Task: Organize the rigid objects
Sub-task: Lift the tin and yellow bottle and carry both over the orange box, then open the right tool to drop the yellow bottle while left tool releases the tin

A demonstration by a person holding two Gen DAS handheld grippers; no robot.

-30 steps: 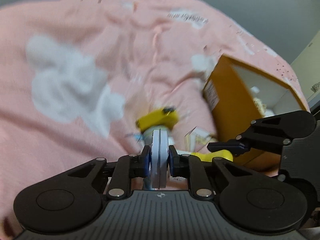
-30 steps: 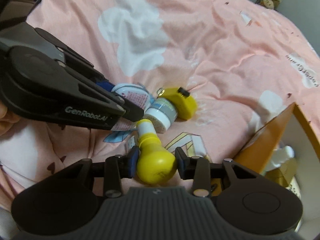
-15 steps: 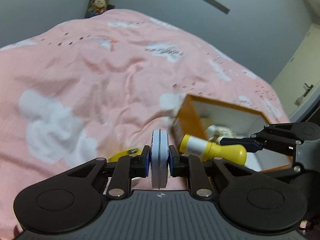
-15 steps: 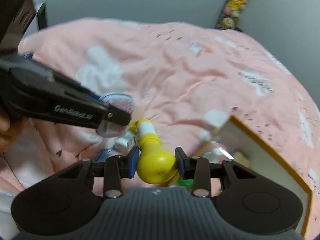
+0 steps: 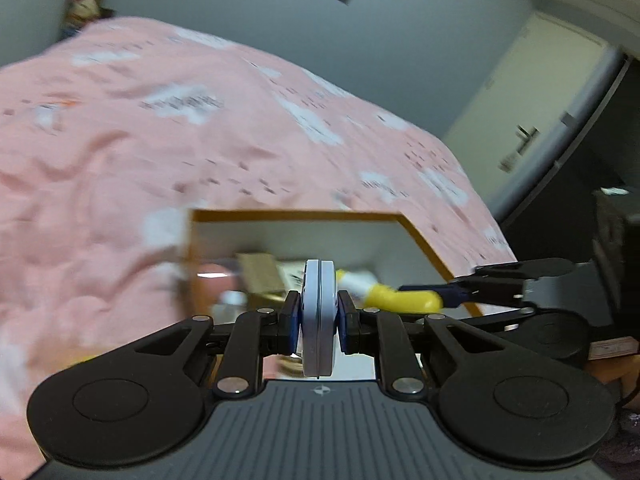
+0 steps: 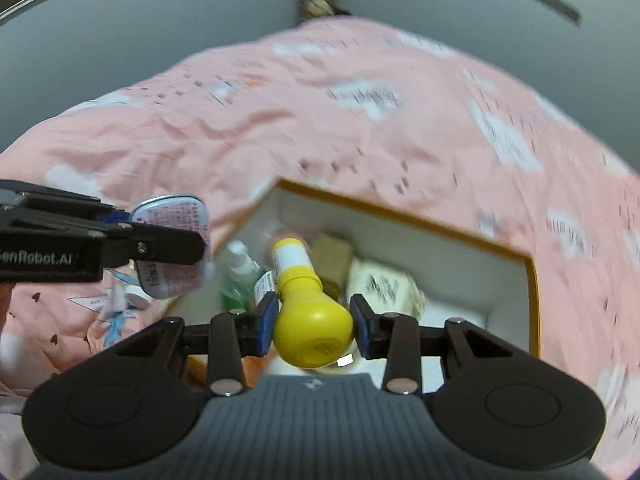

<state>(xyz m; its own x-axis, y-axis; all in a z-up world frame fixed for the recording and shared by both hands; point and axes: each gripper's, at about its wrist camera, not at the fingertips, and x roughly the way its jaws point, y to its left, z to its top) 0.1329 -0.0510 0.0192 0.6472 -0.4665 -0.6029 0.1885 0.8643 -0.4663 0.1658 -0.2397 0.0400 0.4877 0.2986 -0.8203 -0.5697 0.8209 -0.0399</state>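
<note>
My left gripper [image 5: 319, 322] is shut on a flat silver tin [image 5: 318, 316] held on edge; the right wrist view shows the same tin [image 6: 172, 248] with its pink label, hanging at the box's left rim. My right gripper [image 6: 314, 322] is shut on a yellow bulb-shaped bottle [image 6: 308, 304] with a white neck, held over the open orange box [image 6: 532, 292]. In the left wrist view that yellow bottle [image 5: 400, 300] hangs above the orange box [image 5: 296, 214] at the right. Inside the box lie a green spray bottle [image 6: 240, 276], a brown carton [image 6: 332, 256] and a printed white carton [image 6: 384, 284].
The box sits on a pink quilt [image 6: 320, 120] with white cloud prints. A small white jar [image 6: 134, 296] and a printed paper [image 6: 112, 300] lie on the quilt left of the box. Grey walls and a door [image 5: 532, 120] stand behind.
Both grippers have risen from the pile on the quilt and swung toward the orange box, carrying the tin and the yellow bottle. The box now lies under both.
</note>
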